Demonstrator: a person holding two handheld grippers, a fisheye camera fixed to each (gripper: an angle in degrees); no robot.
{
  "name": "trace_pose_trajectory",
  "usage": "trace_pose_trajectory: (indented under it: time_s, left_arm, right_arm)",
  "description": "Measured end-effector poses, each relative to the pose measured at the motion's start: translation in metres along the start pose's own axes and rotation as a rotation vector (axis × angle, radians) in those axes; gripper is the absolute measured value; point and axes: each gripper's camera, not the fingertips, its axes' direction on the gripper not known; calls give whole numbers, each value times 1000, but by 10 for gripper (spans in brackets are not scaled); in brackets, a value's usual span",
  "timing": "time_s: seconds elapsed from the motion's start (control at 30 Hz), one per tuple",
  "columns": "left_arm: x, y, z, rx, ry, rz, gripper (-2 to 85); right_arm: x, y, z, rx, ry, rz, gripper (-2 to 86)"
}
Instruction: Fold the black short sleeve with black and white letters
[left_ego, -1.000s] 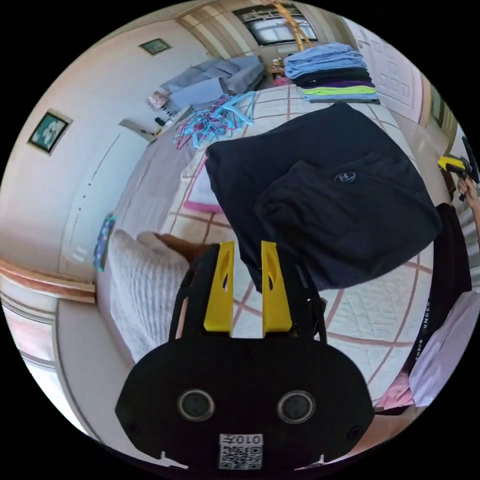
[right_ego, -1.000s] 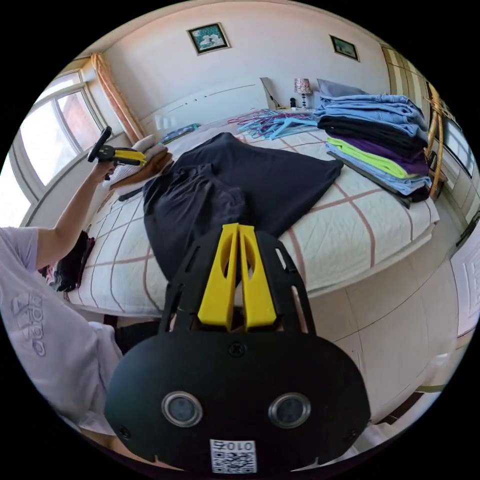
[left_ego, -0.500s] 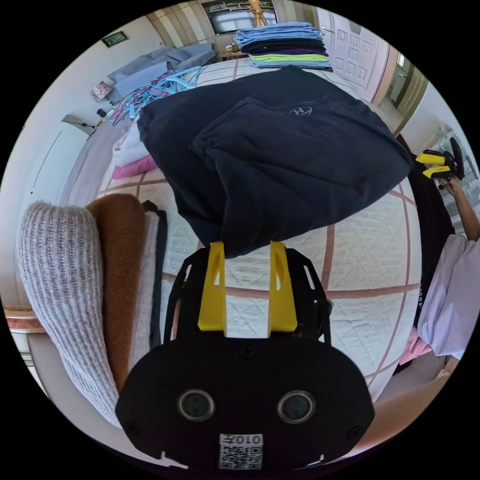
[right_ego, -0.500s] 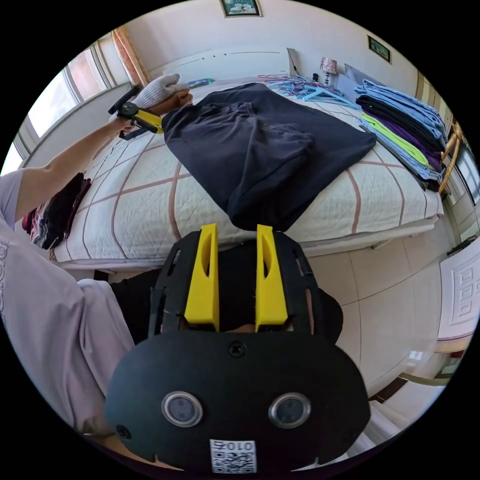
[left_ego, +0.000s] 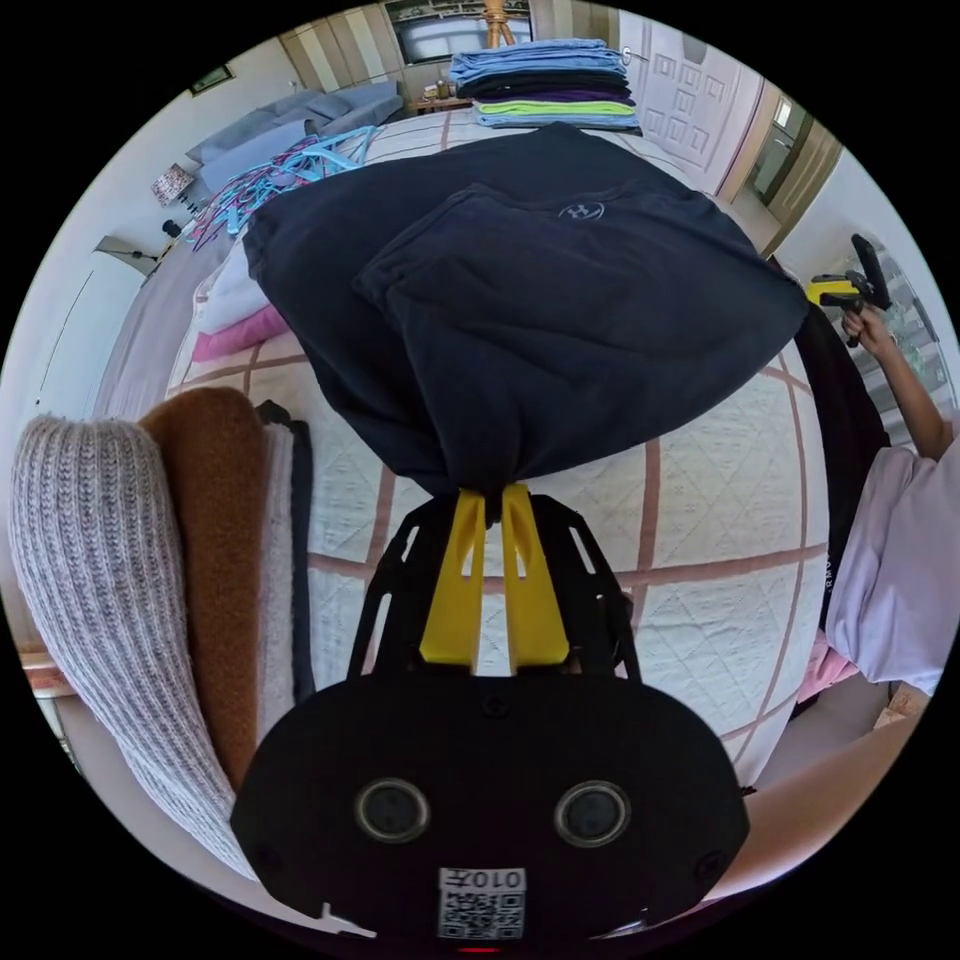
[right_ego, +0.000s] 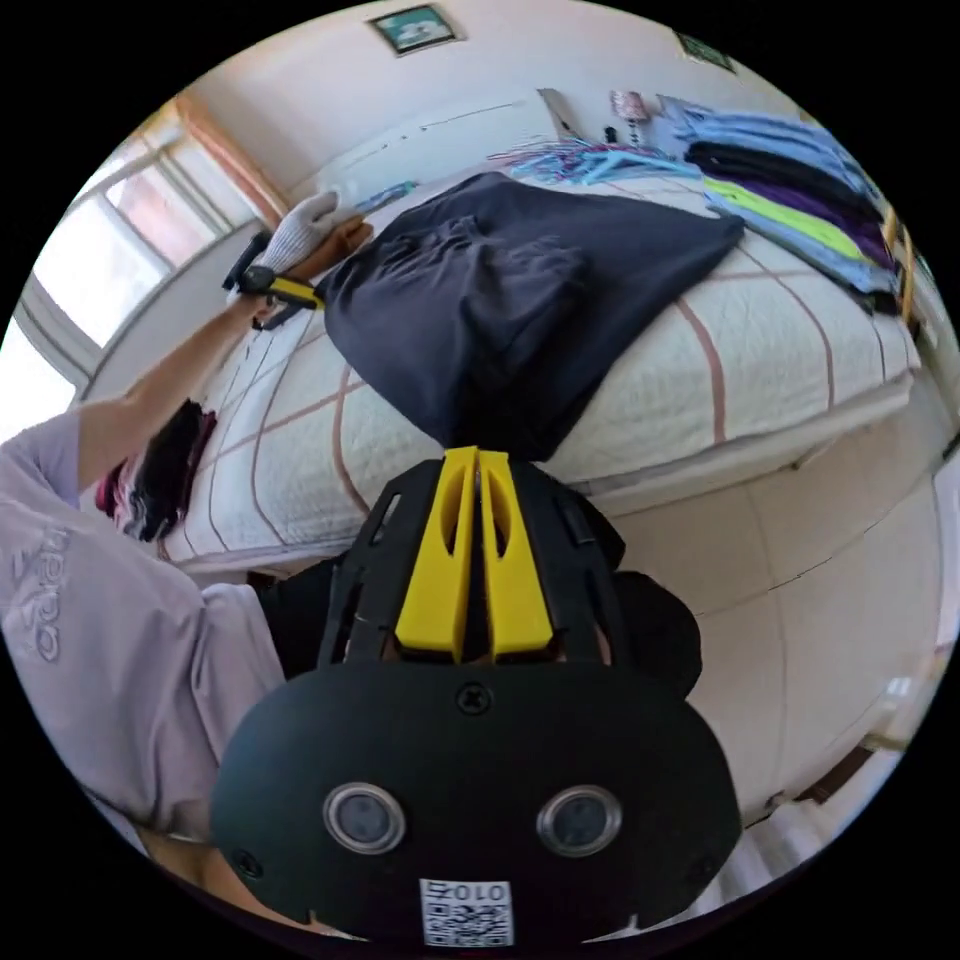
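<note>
The black short sleeve shirt lies partly folded on the bed, a small white logo facing up. In the left gripper view my left gripper is shut on the shirt's near corner. The right gripper appears there at the shirt's right corner. In the right gripper view the shirt runs down to my right gripper, whose jaws are shut on its nearest corner. The left gripper, held by a gloved hand, sits at the shirt's far left corner.
The shirt rests on a white quilted bedspread. A stack of folded clothes and several hangers lie at the far end. Folded knitwear sits left of my left gripper. Dark clothes hang off the bed beside the person. Tiled floor is at right.
Both grippers stood open half a second ago; now each has shut on a corner of the shirt. Both cameras came closer to the shirt.
</note>
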Motion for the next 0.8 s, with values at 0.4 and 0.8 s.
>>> trace_pose_trajectory:
  time_s: [0.4,0.8]
  left_arm:
    - [-11,30,8,44,56,-88,23]
    - [12,60,-57,-37,244,-114,15]
  right_arm:
    - [-67,-16,61,-19,221,-193,85]
    - [-38,-18,-34,-28,126,-248,16]
